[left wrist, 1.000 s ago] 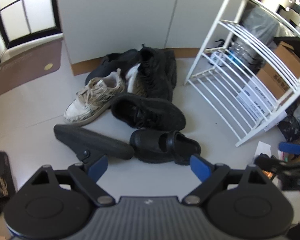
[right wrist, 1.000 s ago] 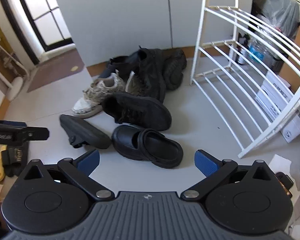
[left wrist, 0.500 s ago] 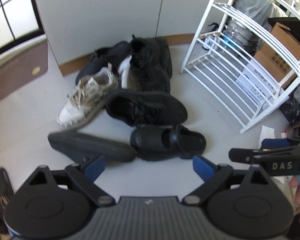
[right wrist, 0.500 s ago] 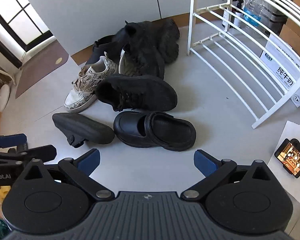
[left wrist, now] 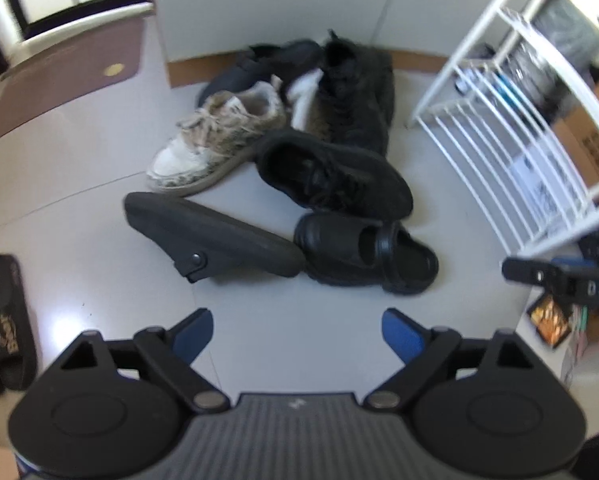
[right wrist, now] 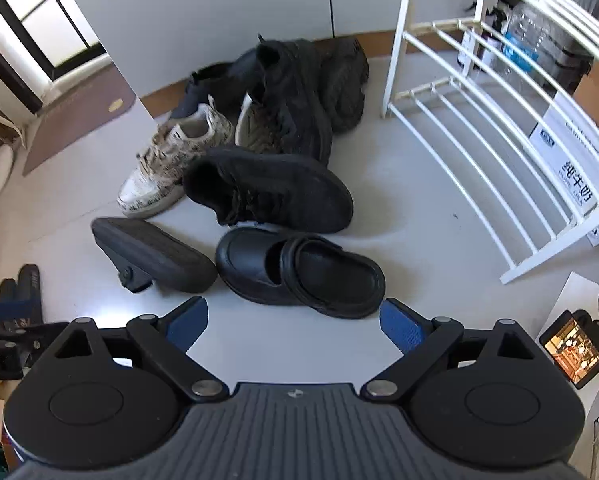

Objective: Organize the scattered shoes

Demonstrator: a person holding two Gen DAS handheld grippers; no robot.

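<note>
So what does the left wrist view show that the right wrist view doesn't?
Left wrist only: the black slides with gold lettering at the left edge, and the right gripper's fingers reaching in from the right.

Right wrist only: the phone with a lit screen on the floor, and the milk carton box behind the rack.

Both: the white shoe rack, empty; the upright black clog; its overturned mate; the black sneaker; the pale sneaker. Each camera's own gripper is open, holding nothing.
</note>
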